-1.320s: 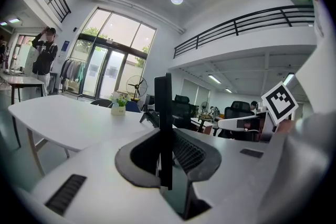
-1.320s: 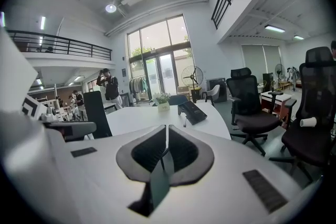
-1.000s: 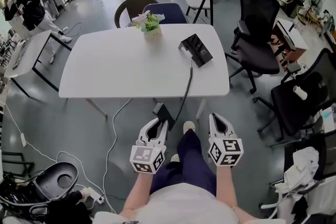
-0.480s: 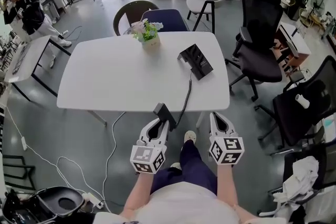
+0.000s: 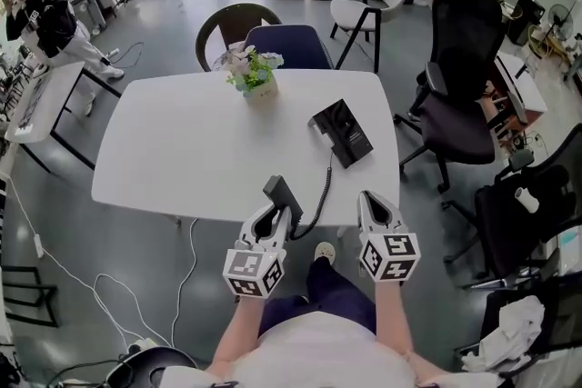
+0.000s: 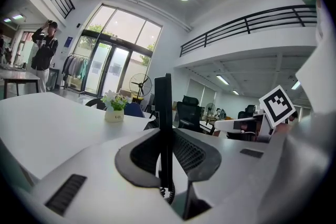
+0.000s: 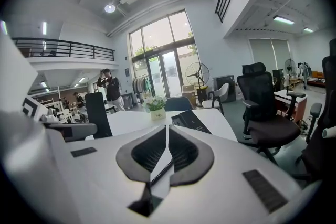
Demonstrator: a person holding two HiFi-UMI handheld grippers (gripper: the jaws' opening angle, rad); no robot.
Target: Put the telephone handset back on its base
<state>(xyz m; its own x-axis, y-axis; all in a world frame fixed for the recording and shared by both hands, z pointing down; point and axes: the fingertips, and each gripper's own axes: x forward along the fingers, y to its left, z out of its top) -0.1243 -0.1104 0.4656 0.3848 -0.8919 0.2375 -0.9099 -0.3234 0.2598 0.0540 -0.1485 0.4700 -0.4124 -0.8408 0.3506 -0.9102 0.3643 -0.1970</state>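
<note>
The black handset (image 5: pixel 282 196) stands upright between the jaws of my left gripper (image 5: pixel 275 213), which is shut on it at the white table's near edge. In the left gripper view the handset (image 6: pixel 164 113) rises edge-on between the pads. A coiled cord (image 5: pixel 325 177) runs from it to the black phone base (image 5: pixel 341 134), which lies on the table's right half beyond both grippers. My right gripper (image 5: pixel 368 203) is level with the left one, shut and holding nothing. The right gripper view shows the base (image 7: pixel 190 121) ahead and the cord (image 7: pixel 160 171) below the closed jaws.
A small potted plant (image 5: pixel 253 73) stands at the table's (image 5: pixel 182 150) far side. Chairs (image 5: pixel 282 45) are tucked behind the table, and black office chairs (image 5: pixel 459 77) stand to the right. A person (image 5: pixel 45 14) stands far left. Cables (image 5: pixel 186 277) lie on the floor.
The view has closed in on the table: both grippers, once over the floor short of it, now reach its near edge. The handset stays in the left gripper.
</note>
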